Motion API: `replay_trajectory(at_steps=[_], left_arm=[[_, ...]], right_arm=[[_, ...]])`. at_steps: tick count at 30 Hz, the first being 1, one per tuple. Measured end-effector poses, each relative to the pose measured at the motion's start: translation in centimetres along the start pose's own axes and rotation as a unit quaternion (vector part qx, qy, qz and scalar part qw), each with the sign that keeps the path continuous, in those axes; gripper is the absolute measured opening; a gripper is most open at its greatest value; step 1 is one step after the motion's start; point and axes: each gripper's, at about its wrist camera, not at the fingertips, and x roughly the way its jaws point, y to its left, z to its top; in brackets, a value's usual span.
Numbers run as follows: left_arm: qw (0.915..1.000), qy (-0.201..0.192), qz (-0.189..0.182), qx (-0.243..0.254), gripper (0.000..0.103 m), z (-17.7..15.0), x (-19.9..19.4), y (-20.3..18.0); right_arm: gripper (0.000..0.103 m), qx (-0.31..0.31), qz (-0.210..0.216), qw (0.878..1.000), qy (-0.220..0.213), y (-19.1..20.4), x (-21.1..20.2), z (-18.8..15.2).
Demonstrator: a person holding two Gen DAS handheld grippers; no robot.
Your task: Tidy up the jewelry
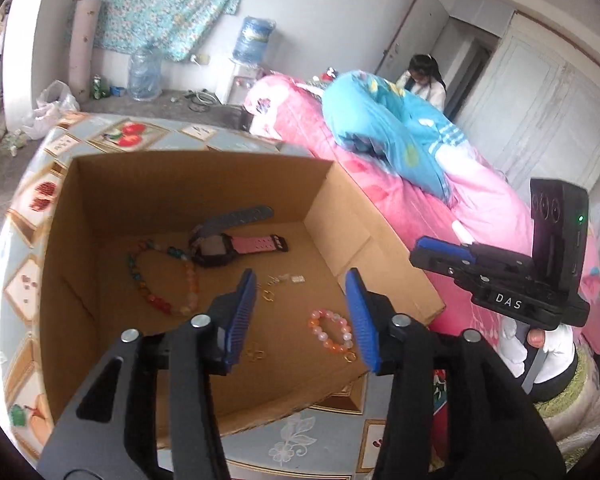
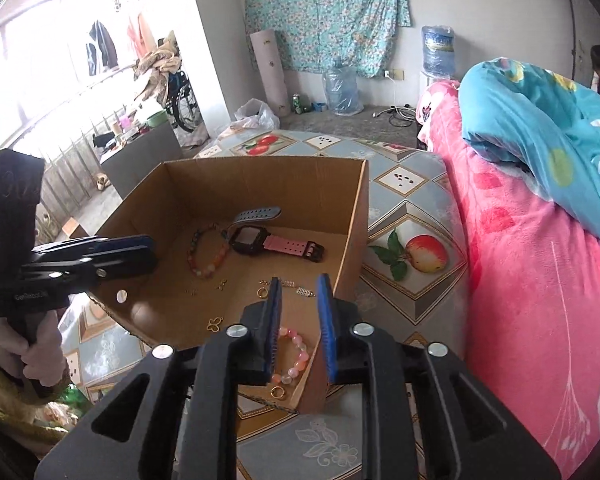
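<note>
Right fingers (image 2: pixel 332 304): apart, clamped on nothing; poised over the pink bead bracelet (image 2: pixel 294 354), which lay between the two blue pads near the box's front corner.
Left fingers (image 1: pixel 244 300): apart and empty, hovering above loose gold pieces (image 1: pixel 268 294).
Task items: watch (image 1: pixel 228 244), multicolour bead necklace (image 1: pixel 164 280) and bracelet all lay on the floor of the cardboard box (image 1: pixel 196 184).
Probable purpose: the box served as the collecting place; the next pick was judged to be the bracelet.
Right gripper (image 2: pixel 298 334) pose: pitched down over the near wall.
Left gripper (image 1: pixel 302 316) pose: angled down into the box.
Support: box stood on the patterned worktop (image 2: pixel 404 200), beside the bed (image 2: pixel 520 240).
</note>
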Motion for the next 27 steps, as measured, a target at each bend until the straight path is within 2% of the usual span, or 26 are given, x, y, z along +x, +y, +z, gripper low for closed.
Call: replay_trajectory(at_steps=[1, 2, 5, 7, 10, 12, 15, 17, 22, 25, 27], left_arm=[[0.9996, -0.018, 0.021, -0.003, 0.059, 0.3, -1.4, 0.5], [0.9983, -0.036, 0.046, -0.004, 0.069, 0.5, -2.8, 1.1], [0.9871, -0.070, 0.144, -0.012, 0.082, 0.9, -5.7, 3.3], [0.9785, -0.061, 0.195, -0.025, 0.084, 1.0, -6.1, 5.3], [0.9732, -0.011, 0.222, -0.060, 0.084, 0.7, -4.6, 8.7], [0.9720, 0.016, 0.216, -0.090, 0.084, 0.1, -3.3, 10.5], [0.9749, 0.040, 0.181, -0.123, 0.084, -1.0, -1.9, 11.8], [0.9776, 0.046, 0.153, -0.137, 0.084, -1.9, -1.3, 11.7], [0.9816, 0.058, 0.064, -0.170, 0.085, -2.6, 0.0, 10.8], [0.9818, 0.058, 0.098, -0.152, 0.085, -2.8, 0.5, 9.0], [0.9820, 0.056, 0.101, -0.149, 0.085, -3.0, 0.2, 8.6]], right_arm=[[0.033, 0.010, 0.002, 1.000, 0.000, -0.3, 0.0, 0.0], [0.033, 0.019, 0.005, 1.000, 0.003, -0.6, 0.2, -0.1], [0.043, 0.047, 0.022, 0.999, 0.016, -1.4, 1.0, -0.4], [0.050, 0.064, 0.030, 0.997, 0.032, -1.7, 1.9, -0.6], [0.050, 0.086, 0.031, 0.994, 0.057, -2.2, 3.4, -0.8], [0.051, 0.096, 0.032, 0.993, 0.062, -2.5, 3.9, -0.9], [0.051, 0.109, 0.044, 0.990, 0.072, -2.6, 4.2, -1.2], [0.051, 0.111, 0.062, 0.988, 0.082, -2.3, 4.7, -1.4], [0.054, 0.095, 0.049, 0.990, 0.088, -1.4, 4.7, -1.3], [0.054, 0.090, 0.051, 0.990, 0.091, -1.4, 4.5, -1.2], [0.054, 0.084, 0.052, 0.991, 0.093, -1.4, 4.3, -1.2]])
